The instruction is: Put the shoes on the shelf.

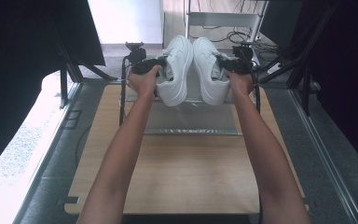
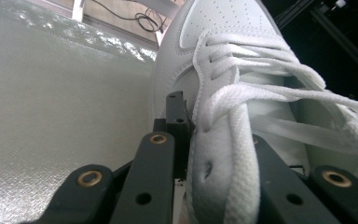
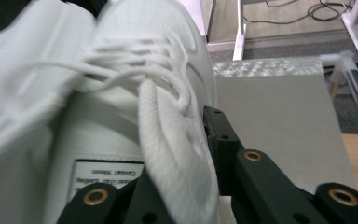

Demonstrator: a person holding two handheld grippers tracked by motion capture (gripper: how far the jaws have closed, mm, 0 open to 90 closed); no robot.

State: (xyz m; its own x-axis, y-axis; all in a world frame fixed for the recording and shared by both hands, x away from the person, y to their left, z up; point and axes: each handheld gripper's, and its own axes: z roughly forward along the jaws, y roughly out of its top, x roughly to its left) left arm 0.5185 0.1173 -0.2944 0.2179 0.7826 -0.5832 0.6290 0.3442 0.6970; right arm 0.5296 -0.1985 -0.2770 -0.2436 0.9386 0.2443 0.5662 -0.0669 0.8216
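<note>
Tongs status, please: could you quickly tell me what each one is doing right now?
Left tongs: closed on the left white shoe's side wall.
Right tongs: closed on the right white shoe's side wall.

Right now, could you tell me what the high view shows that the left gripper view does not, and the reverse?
High view alone: both forearms, the right gripper gripping the right shoe, the wooden tabletop, and the two shoes sole to sole. Left gripper view alone: the left shoe's laces close up and the perforated toe. Both share the left shoe, with its side wall pinched between the fingers of the left gripper, and the grey mat.
</note>
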